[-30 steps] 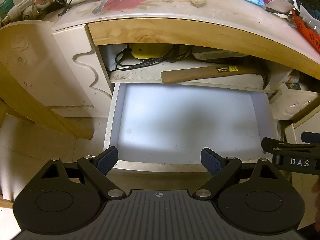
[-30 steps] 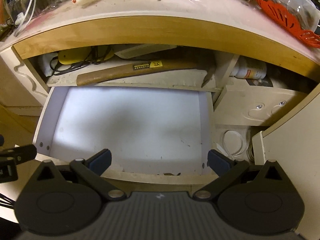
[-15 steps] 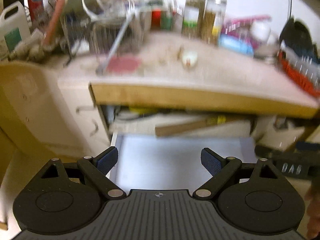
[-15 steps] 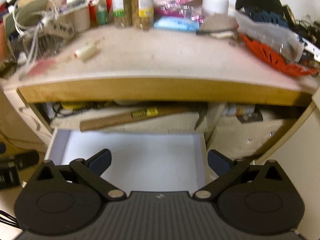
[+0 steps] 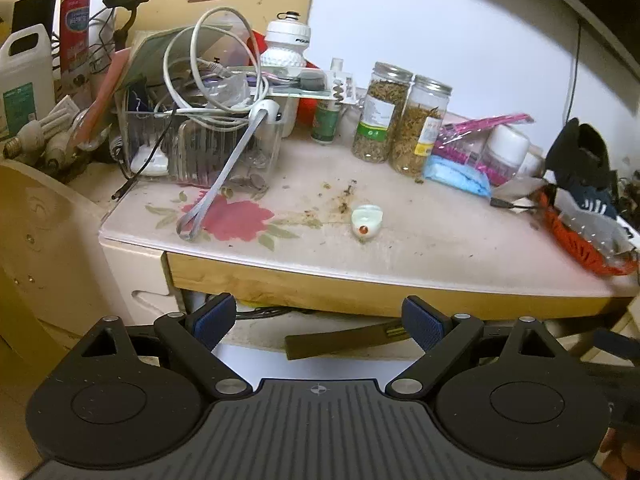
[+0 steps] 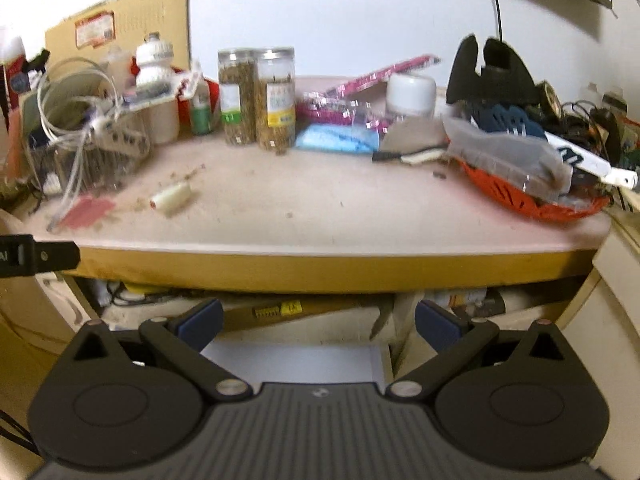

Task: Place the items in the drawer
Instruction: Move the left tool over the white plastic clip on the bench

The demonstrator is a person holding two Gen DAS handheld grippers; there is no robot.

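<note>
Both tools wide open, empty: left tool [image 5: 318, 322], right tool [image 6: 318, 324], aimed at table [image 5: 420, 236] to pick. Small white bottle [image 5: 367, 221] at 12 o'clock; open drawer [image 6: 292, 358] waits below at 6.

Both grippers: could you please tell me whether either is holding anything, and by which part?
Nothing is held. The left gripper and the right gripper are both open, with nothing between their blue-padded fingers.
</note>
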